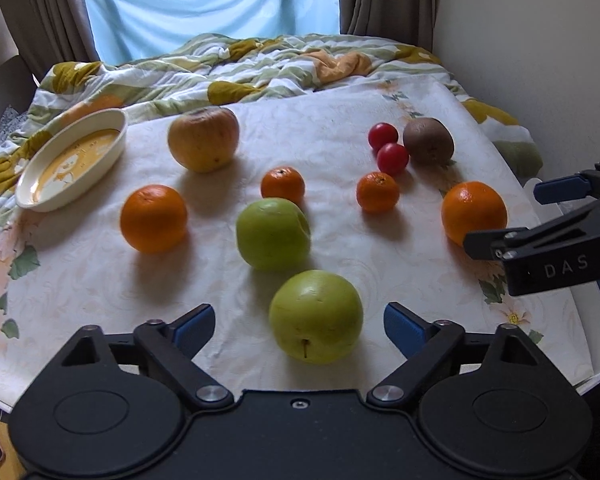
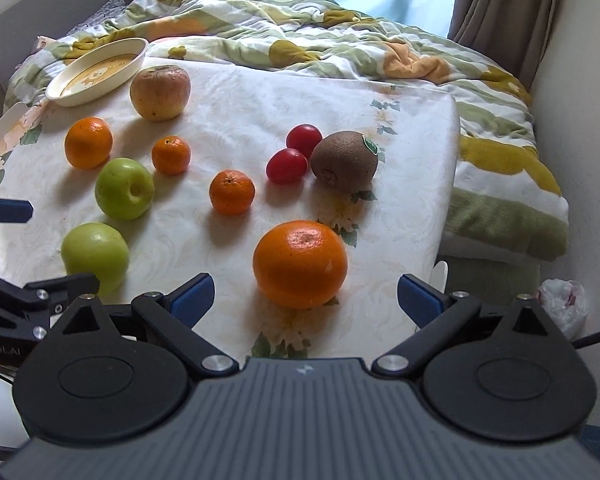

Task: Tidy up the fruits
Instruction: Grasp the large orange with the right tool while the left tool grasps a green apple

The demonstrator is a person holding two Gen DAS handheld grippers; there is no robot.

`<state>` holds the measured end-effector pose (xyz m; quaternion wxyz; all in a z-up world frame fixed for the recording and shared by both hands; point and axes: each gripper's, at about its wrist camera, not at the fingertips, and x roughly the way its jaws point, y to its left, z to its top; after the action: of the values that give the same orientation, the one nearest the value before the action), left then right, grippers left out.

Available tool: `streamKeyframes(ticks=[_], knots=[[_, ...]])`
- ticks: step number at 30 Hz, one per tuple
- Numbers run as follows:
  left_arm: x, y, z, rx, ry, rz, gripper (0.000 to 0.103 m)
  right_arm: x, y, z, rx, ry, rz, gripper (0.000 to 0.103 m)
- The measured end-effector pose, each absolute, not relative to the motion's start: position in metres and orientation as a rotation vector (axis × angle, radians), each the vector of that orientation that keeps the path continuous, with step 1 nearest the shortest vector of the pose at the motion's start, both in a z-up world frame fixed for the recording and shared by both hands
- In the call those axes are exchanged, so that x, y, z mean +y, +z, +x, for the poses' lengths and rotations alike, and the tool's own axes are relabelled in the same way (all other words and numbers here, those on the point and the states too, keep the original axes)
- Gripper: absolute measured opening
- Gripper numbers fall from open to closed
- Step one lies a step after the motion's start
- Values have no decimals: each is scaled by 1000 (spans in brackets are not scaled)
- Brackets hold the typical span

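Observation:
On a white floral board [image 1: 340, 120] lie several fruits. My left gripper [image 1: 298, 322] is open around the near green apple [image 1: 316, 316], with gaps between it and both blue pads. A second green apple [image 1: 272, 234] lies just beyond. My right gripper [image 2: 306, 294] is open either side of a large orange [image 2: 300, 264], its pads clear of the fruit. Farther off lie another orange [image 1: 154, 218], two mandarins [image 1: 283, 185] [image 1: 378, 192], two cherry tomatoes [image 1: 383, 135], a kiwi [image 1: 428, 140] and a yellow-red apple [image 1: 204, 138].
An oval cream dish [image 1: 72, 160] sits at the board's far left corner, tilted on a rumpled quilt [image 1: 260, 64]. Curtains and a window stand behind. The board's right edge [image 2: 448, 200] drops to bedding, with a wall close by.

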<state>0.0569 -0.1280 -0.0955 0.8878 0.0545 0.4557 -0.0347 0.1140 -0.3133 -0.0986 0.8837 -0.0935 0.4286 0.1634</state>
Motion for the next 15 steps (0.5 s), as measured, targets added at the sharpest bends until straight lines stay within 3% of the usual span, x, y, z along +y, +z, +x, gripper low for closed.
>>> streamKeyframes(ticks=[3,7,10,15], knots=[[-132,-102,61,953,-74,111,89,-316,-105,122,894,348,-179,103],[-133,-109,66,976,-71,117,69,-316,-113,129,903,367,-181,103],[-132,-112,69,983,-86,92,61,-314,-117,133,904,381,-187,100],[-135,-111,68,972,-83,112,60,-314,-123,140,915,394,-185,91]])
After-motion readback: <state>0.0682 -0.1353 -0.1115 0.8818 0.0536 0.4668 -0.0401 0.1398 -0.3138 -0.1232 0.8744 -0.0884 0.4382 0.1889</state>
